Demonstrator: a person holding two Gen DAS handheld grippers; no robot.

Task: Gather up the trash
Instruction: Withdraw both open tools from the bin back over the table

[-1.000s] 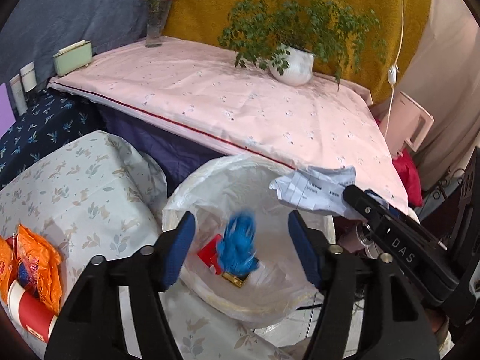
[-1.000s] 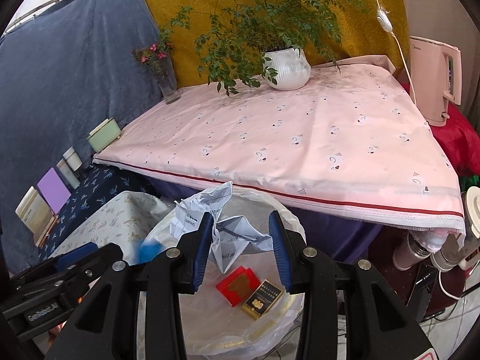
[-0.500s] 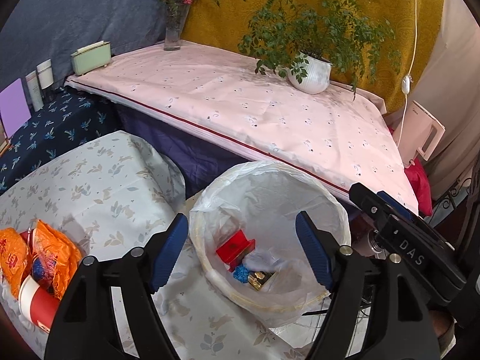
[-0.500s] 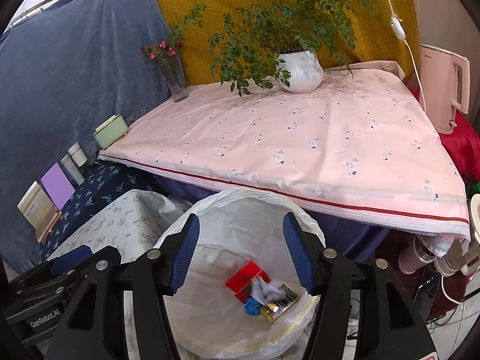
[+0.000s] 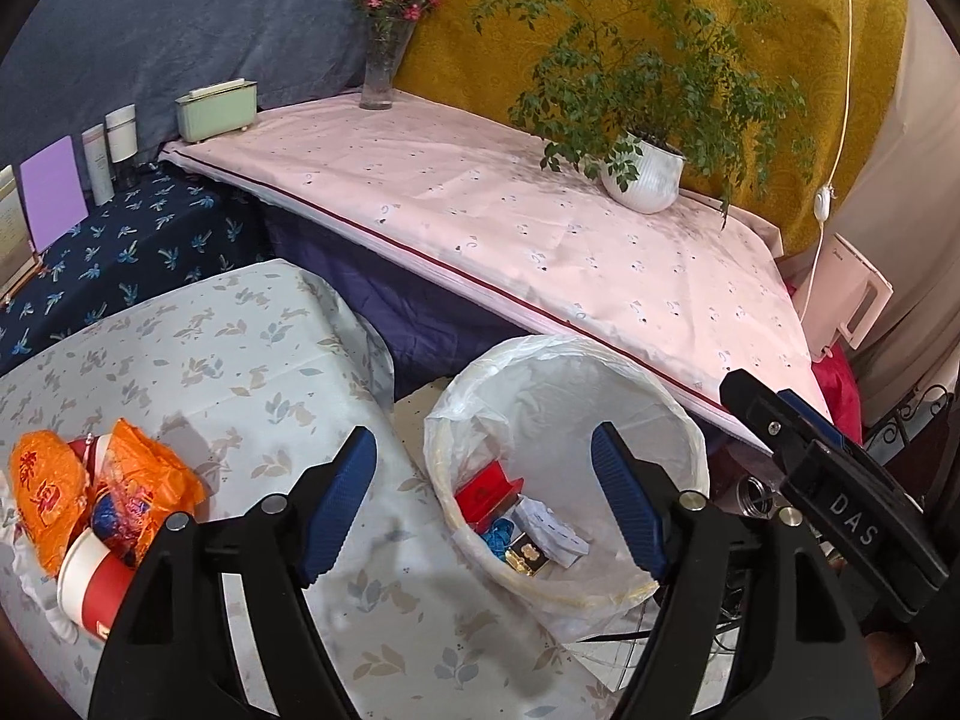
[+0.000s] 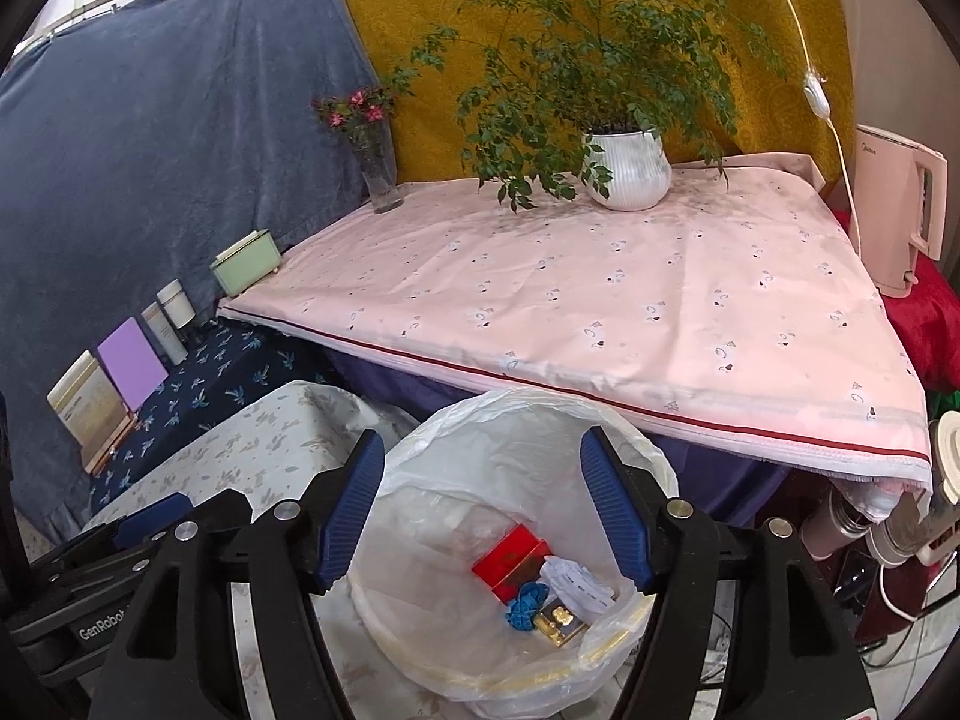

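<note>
A bin lined with a clear plastic bag (image 5: 564,360) (image 6: 522,414) stands on the floor between the tables. At its bottom lie a red box (image 5: 489,495) (image 6: 510,555), a crumpled blue scrap (image 5: 498,540) (image 6: 525,600), a gold pack (image 5: 527,555) (image 6: 561,621) and a crumpled white paper (image 5: 552,531) (image 6: 579,582). My left gripper (image 5: 483,501) is open above the bin's near rim, nothing between its pads. My right gripper (image 6: 483,510) hangs over the bin, its jaws opening, empty. Orange wrappers (image 5: 120,492) and a red-and-white paper cup (image 5: 90,582) lie on the leaf-print table.
A pink-clothed table (image 6: 600,300) behind the bin carries a potted plant (image 6: 627,174), a flower vase (image 6: 378,174) and a green box (image 6: 246,261). A pink kettle (image 6: 897,210) stands at the right. Bottles and cards (image 5: 54,192) sit on the dark blue cloth.
The blue scrap left my left gripper and the white paper left my right gripper; both now lie in the bin. Both grippers widened and drew back and up from the bin.
</note>
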